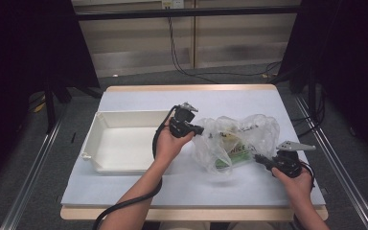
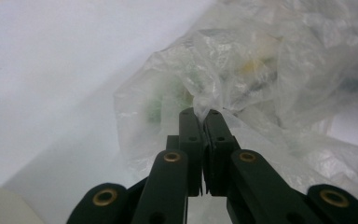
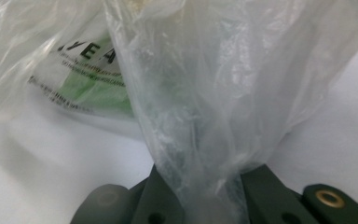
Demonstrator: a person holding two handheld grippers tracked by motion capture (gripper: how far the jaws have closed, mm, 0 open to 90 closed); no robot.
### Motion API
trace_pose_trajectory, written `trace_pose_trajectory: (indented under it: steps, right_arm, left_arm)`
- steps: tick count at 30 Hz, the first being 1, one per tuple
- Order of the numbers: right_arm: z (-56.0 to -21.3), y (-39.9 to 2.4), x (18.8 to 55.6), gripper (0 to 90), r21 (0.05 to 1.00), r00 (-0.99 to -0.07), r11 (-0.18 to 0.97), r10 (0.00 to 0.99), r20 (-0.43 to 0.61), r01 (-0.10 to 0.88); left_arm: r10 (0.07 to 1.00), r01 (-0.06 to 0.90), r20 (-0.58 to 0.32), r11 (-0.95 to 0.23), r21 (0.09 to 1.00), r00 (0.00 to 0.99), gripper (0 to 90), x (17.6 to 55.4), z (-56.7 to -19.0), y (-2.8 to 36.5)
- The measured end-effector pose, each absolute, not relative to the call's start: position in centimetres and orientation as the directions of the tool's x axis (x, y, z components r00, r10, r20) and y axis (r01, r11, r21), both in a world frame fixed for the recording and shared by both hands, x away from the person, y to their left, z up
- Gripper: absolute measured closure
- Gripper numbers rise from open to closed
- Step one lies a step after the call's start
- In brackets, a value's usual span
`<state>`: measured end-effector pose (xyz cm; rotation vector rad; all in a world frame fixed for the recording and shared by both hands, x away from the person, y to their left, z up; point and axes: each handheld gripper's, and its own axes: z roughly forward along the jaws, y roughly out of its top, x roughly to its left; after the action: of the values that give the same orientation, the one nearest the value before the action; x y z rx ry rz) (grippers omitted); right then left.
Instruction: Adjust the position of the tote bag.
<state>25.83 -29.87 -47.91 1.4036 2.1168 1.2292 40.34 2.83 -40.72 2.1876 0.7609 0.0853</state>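
A crumpled clear plastic bag [image 1: 237, 141] lies on the white surface [image 1: 139, 189], right of centre, with a green-and-white printed packet [image 1: 235, 152] and some yellowish contents dimly visible through the film. The left gripper [image 1: 202, 129], held in the person's left hand [image 1: 170, 143], reaches in from the bag's left side; in the left gripper view its fingers [image 2: 191, 126] are clenched together on a pinched fold of the bag's film [image 2: 205, 100], which bunches up right at their tips. The right gripper [image 1: 258, 158], in the person's right hand [image 1: 294, 184], meets the bag at its lower right corner. In the right gripper view a twisted sheet of the same film [image 3: 205, 140] runs down between the black fingers [image 3: 265, 186] and hides their tips, and they are clamped on it. So the bag is gripped at two opposite sides, left edge and lower right, with its bulk resting on the surface between the two grippers. The packet's dark lettering and green panel [image 3: 86, 77] show through the film in the right gripper view, though the words are too blurred to read in full. To the left of the bag, just beside the left hand, stands an open white tray [image 1: 100, 129] with raised walls; the bag is outside it.
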Motion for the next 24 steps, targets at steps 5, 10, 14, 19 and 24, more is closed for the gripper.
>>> trace_pose_trajectory:
  steps: [5,10,14,19,24]
  right_arm:
    - [-48.4,-29.6,25.2,88.5,0.782,-0.473,0.163,0.862,0.184,0.601]
    - [-48.2,-29.7,24.9,88.5,0.785,-0.472,0.153,0.860,0.194,0.600]
    - [-48.2,-29.4,24.6,88.1,0.783,-0.474,0.165,0.861,0.182,0.599]
    - [-48.2,-29.5,24.6,87.7,0.780,-0.466,0.158,0.865,0.186,0.606]
    - [-48.3,-29.2,24.7,87.2,0.779,-0.469,0.163,0.864,0.182,0.605]
  left_arm:
    - [0.546,0.503,-0.201,-0.487,0.714,0.814,87.7,40.7,-40.5,3.0]
    - [0.535,0.505,-0.212,-0.492,0.709,0.818,73.2,39.9,-40.4,3.3]
    - [0.541,0.511,-0.221,-0.473,0.718,0.811,43.3,38.8,-40.2,3.9]
    - [0.520,0.483,-0.204,-0.484,0.730,0.830,16.2,37.3,-39.9,4.3]
    - [0.474,0.445,-0.190,-0.514,0.733,0.860,9.2,35.9,-40.3,4.1]
